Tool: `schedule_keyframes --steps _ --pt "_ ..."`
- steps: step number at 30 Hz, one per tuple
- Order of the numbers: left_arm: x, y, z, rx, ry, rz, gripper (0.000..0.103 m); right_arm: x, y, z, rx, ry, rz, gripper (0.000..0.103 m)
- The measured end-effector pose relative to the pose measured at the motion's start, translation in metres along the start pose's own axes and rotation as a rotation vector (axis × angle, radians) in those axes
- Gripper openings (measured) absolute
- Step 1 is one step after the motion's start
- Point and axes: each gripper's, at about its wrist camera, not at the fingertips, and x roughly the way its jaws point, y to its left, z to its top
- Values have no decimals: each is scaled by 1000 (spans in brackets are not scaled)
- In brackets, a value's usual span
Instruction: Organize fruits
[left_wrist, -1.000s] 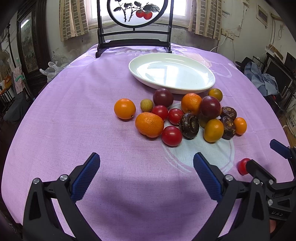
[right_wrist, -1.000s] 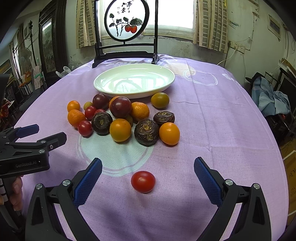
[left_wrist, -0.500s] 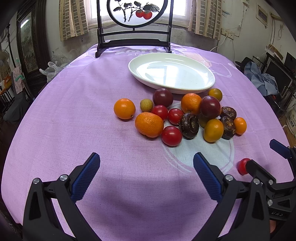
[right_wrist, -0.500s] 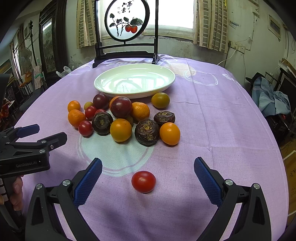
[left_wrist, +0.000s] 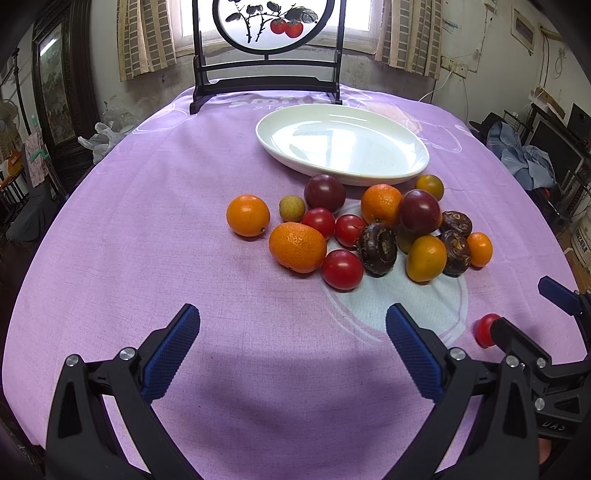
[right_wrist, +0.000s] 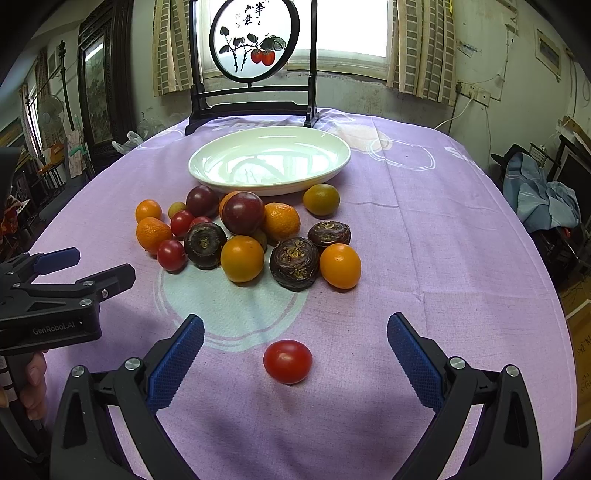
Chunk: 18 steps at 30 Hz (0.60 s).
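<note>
Right tongs (right_wrist: 295, 354): spread wide, blue pads flanking a lone red tomato (right_wrist: 287, 361) that sits on the cloth between them, touching neither pad.
Left tongs (left_wrist: 293, 354): also spread wide and empty, hovering over bare purple cloth; the nearest fruit is at 12 o'clock from them.
Fruit pile (right_wrist: 243, 236): oranges, tomatoes, dark plums and brown ridged fruits clustered at 12 o'clock from both tongs, on the counter (right_wrist: 424, 229) just before the plate.
White plate (right_wrist: 269, 162): empty, beyond the pile at 12 o'clock, its near rim touching or almost touching the rearmost fruits.
Step in hand: judging by the framing, the first pick, with the stray tomato as target.
Next move: lower and advance the right tongs slightly, close gently on the soft round tomato so it does not roll or squash, then carry it over the pile to the plate.
</note>
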Motion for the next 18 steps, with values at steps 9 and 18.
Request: schedule_keyframes --steps 9,18 --pt "0 0 0 0 1 0 99 0 0 1 -1 0 1 100" --pt "0 0 0 0 1 0 99 1 0 1 0 1 1 100"
